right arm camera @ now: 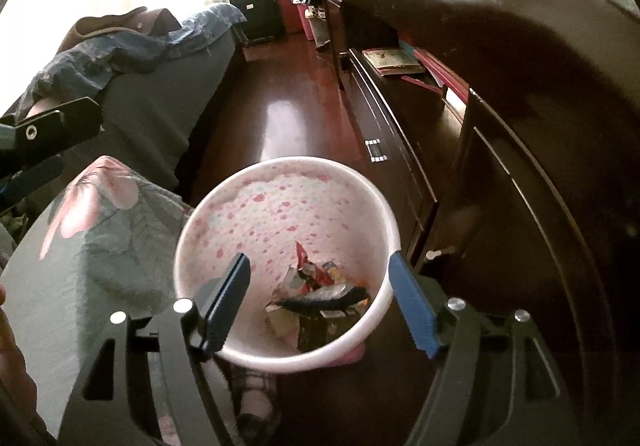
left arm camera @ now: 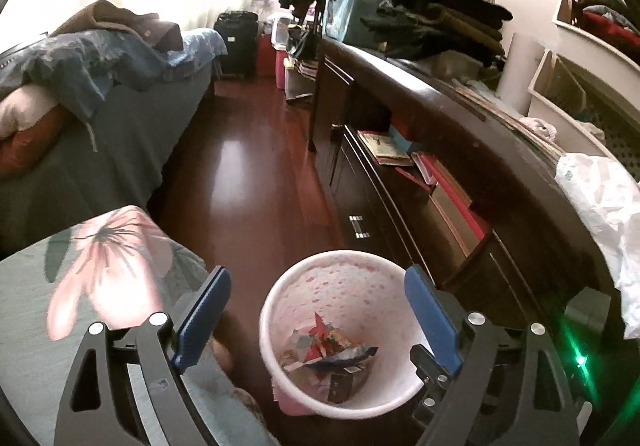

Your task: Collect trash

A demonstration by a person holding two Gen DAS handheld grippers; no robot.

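Note:
A white waste bin with pink flower print (left arm camera: 276, 310) (right arm camera: 280, 206) stands on the dark wood floor. Crumpled wrappers and paper scraps (left arm camera: 332, 350) (right arm camera: 316, 294) lie at its bottom. My left gripper (left arm camera: 316, 310) is open and empty above the bin, its blue fingers on either side of the opening. My right gripper (right arm camera: 320, 298) is open and empty, also hovering over the bin mouth. The left gripper's arm shows at the left edge of the right wrist view (right arm camera: 40, 138).
A floral cushion (left arm camera: 100, 258) (right arm camera: 92, 214) lies left of the bin. A bed (left arm camera: 100, 106) lies along the left. A dark dresser (left arm camera: 420, 150) with an open drawer runs along the right. A white plastic bag (left arm camera: 604, 222) sits on its top.

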